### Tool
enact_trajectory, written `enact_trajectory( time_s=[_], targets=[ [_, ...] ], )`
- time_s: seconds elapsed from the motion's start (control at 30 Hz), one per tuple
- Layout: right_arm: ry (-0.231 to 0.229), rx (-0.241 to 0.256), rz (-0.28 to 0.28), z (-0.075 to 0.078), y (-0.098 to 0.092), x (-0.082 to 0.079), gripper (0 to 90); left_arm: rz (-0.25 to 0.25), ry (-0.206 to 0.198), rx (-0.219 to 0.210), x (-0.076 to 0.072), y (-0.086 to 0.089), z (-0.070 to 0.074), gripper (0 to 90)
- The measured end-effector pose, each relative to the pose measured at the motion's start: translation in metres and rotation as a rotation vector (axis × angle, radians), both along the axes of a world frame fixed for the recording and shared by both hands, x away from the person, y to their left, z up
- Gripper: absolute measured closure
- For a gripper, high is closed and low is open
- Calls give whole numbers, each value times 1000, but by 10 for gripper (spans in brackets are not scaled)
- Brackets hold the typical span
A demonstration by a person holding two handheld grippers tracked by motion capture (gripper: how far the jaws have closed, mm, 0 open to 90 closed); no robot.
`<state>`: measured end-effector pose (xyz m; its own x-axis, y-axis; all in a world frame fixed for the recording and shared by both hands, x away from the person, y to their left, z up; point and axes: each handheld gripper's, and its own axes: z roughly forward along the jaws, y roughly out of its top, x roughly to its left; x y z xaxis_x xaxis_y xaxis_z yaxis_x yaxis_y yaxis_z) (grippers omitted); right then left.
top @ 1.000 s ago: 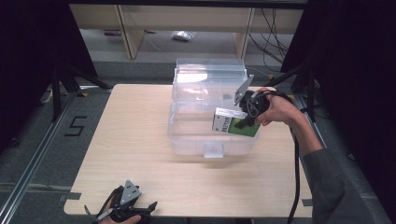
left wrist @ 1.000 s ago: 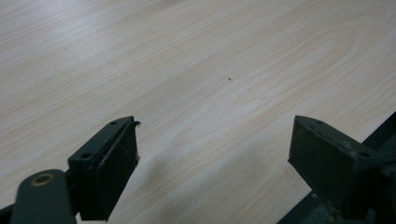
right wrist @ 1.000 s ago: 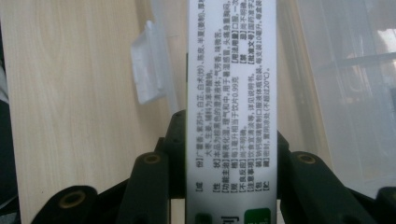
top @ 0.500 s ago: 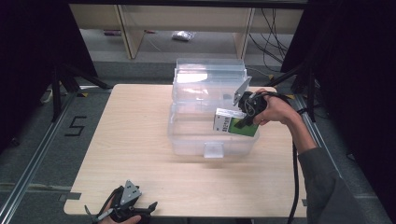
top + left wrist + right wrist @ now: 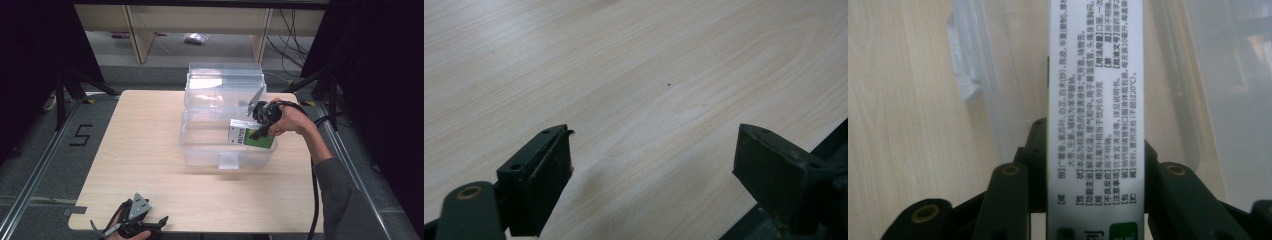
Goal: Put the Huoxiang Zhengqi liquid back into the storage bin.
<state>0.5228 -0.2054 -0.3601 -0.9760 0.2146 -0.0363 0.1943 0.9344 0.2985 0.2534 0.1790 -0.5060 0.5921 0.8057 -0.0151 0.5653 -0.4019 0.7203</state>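
With our right claw (image 5: 257,125) clamped on the green-and-white medicine box (image 5: 250,136) over the clear plastic bin's (image 5: 200,150) right end, we should lower it level inside before releasing, our left claw (image 5: 142,225) idling open at the surface's (image 5: 150,130) near edge.

Overhead cam fwd-down; gripper cams close-up.
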Motion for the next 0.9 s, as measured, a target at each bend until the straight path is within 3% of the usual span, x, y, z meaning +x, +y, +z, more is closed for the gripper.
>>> enact_trajectory(
  time_s=[0.07, 0.27, 0.3, 0.47, 0.57, 0.63, 0.7, 0.77, 0.87, 0.9],
  targets=[
    [13, -7, -10, -5, -1, 1, 648, 3, -1, -13, 0, -1, -1, 150],
    [19, -26, -7, -14, -2, 3, 648, 3, 0, 1, 0, 0, 0, 150],
    [20, -36, -28, -17, -1, 3, 648, -7, -1, 8, 0, 1, 0, 150],
    [32, -25, -17, -23, -2, 6, 648, 1, -5, 10, 1, 1, -1, 150],
    [33, -33, -20, -29, -2, 8, 647, 8, -6, -17, 0, -1, -1, 150],
    [30, -45, -3, -30, -2, 9, 647, -1, -3, 1, 1, 0, -1, 150],
    [32, -47, -3, -33, -2, 10, 647, 9, -6, -19, 0, -1, -1, 150],
    [51, -71, -3, -36, -2, 12, 646, 1, -6, 10, 1, 1, -1, 150],
    [38, -78, -25, -37, -1, 11, 646, -10, 5, 21, 1, 2, 0, 150],
    [52, -84, -17, -38, 0, 12, 646, -2, -2, -4, 1, 0, 0, 150]
  ],
)
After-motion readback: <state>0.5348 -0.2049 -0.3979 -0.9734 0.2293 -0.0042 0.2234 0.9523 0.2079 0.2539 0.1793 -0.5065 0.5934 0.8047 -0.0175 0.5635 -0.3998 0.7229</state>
